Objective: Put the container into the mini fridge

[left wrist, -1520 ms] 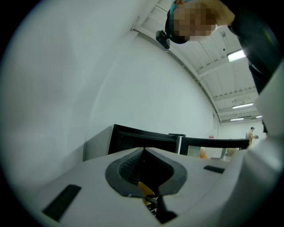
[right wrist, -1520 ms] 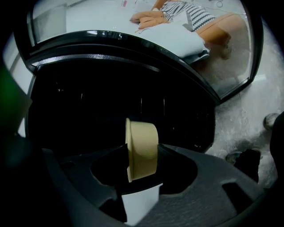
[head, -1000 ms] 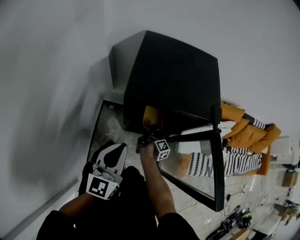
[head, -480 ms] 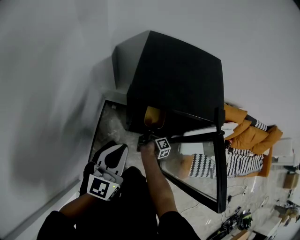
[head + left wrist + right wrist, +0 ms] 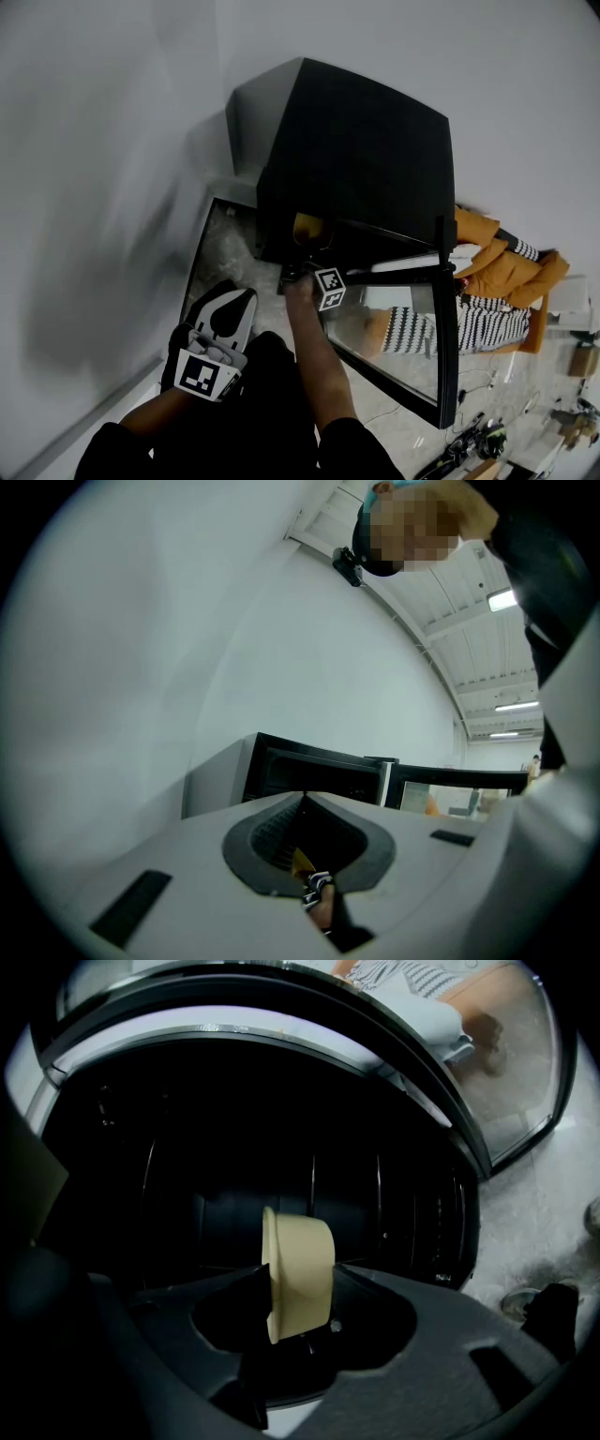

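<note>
Head view: container [image 5: 307,228] partly hidden under mini fridge [image 5: 356,150] top edge.

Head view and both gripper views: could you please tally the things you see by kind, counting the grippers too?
Grippers: 2 (left gripper, right gripper)
Container: 1
Mini fridge: 1
Total: 4
</note>
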A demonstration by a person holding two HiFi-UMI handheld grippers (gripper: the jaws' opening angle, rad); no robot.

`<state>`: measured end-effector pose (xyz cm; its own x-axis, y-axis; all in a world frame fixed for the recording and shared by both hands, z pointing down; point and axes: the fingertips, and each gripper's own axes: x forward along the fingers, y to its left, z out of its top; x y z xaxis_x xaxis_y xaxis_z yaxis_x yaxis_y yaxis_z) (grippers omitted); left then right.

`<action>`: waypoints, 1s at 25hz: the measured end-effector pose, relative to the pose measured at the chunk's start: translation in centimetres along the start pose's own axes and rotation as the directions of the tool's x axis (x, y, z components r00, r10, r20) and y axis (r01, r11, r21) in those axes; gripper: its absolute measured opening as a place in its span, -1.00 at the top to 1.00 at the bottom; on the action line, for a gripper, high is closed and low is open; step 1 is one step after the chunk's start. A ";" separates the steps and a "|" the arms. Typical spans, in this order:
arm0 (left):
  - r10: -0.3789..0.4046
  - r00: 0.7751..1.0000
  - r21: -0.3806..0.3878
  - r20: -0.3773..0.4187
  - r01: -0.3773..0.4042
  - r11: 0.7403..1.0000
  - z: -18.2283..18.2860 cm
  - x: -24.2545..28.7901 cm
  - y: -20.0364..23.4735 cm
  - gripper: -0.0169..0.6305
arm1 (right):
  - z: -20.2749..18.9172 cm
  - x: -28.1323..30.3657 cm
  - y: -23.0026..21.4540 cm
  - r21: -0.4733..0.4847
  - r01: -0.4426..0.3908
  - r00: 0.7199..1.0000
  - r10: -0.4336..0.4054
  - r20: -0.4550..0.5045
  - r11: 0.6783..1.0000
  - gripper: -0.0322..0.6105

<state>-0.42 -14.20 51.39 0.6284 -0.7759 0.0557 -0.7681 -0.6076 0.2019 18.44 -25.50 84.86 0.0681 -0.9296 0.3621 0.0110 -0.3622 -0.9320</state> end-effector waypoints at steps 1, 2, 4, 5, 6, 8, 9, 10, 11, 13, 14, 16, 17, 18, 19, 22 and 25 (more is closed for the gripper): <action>0.004 1.000 0.000 0.003 -0.004 1.000 0.0 0.0 0.1 0.93 | 0.0 0.2 0.0 0.001 -0.001 1.000 0.001 0.002 1.000 0.36; 0.005 1.000 -0.003 0.002 -0.005 1.000 -0.1 0.1 0.1 0.93 | 0.1 0.3 0.0 0.002 -0.002 1.000 0.002 0.004 1.000 0.36; 0.008 1.000 -0.003 -0.001 -0.008 1.000 -0.2 0.1 0.2 0.93 | 0.3 0.6 0.1 0.003 -0.007 1.000 0.007 0.007 1.000 0.36; 0.013 1.000 -0.001 -0.001 -0.013 1.000 -0.1 0.1 0.3 0.93 | 0.3 0.7 0.2 0.003 -0.008 1.000 0.008 0.009 1.000 0.36; 0.014 1.000 -0.001 -0.003 -0.014 1.000 -0.2 0.1 0.4 0.93 | 0.3 0.9 0.3 0.004 -0.010 1.000 0.010 0.009 1.000 0.36; 0.017 1.000 -0.001 -0.007 -0.017 1.000 -0.3 0.2 0.6 0.93 | 0.3 1.3 0.5 0.004 -0.010 1.000 0.010 0.009 1.000 0.36; 0.019 1.000 -0.001 -0.007 -0.019 1.000 -0.2 0.3 0.6 0.93 | 0.3 1.4 0.5 0.003 -0.009 1.000 0.009 0.009 1.000 0.36; 0.018 1.000 0.001 -0.010 -0.018 1.000 -0.2 0.4 0.6 0.93 | 0.3 1.6 0.6 0.002 -0.010 1.000 0.010 0.010 1.000 0.36; 0.016 1.000 0.003 -0.012 -0.016 1.000 -0.3 0.5 0.6 0.93 | 0.4 1.8 0.6 0.004 -0.012 1.000 0.012 0.011 1.000 0.36; 0.016 1.000 0.000 -0.008 -0.016 1.000 -0.3 0.6 0.7 0.93 | 0.5 2.2 0.6 0.009 -0.017 1.000 0.017 0.015 1.000 0.35; 0.011 1.000 0.000 -0.001 -0.011 1.000 -0.3 0.7 0.7 0.93 | 0.5 2.4 0.7 0.010 -0.019 1.000 0.019 0.018 1.000 0.35; 0.004 1.000 0.009 0.029 -0.004 1.000 0.2 0.9 0.7 0.93 | 0.5 2.6 0.8 0.012 -0.021 1.000 0.021 0.021 1.000 0.35; 0.008 1.000 0.011 0.023 -0.008 1.000 0.3 1.0 0.8 0.93 | 0.5 2.6 0.8 0.012 -0.021 1.000 0.021 0.022 1.000 0.35; 0.011 1.000 0.009 0.007 -0.011 1.000 0.2 1.0 0.9 0.93 | 0.5 2.7 0.8 0.013 -0.022 0.999 0.021 0.024 1.000 0.35; 0.011 1.000 0.009 0.001 -0.011 1.000 0.1 1.1 0.9 0.93 | 0.5 2.8 0.8 0.014 -0.023 0.999 0.022 0.027 1.000 0.35; 0.000 0.999 0.012 0.036 0.000 1.000 0.0 1.1 0.9 0.93 | 0.5 3.2 0.8 0.019 -0.027 0.999 0.026 0.037 0.999 0.35; 0.010 1.000 0.009 -0.006 -0.010 1.000 -0.4 1.2 1.3 0.93 | 0.6 3.7 1.0 0.024 -0.028 0.999 0.027 0.043 0.999 0.34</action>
<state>-0.63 -15.82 52.13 0.6217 -0.7807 0.0636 -0.7753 -0.6017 0.1921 19.32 -29.24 85.26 0.1108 -0.9355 0.3356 0.0326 -0.3341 -0.9420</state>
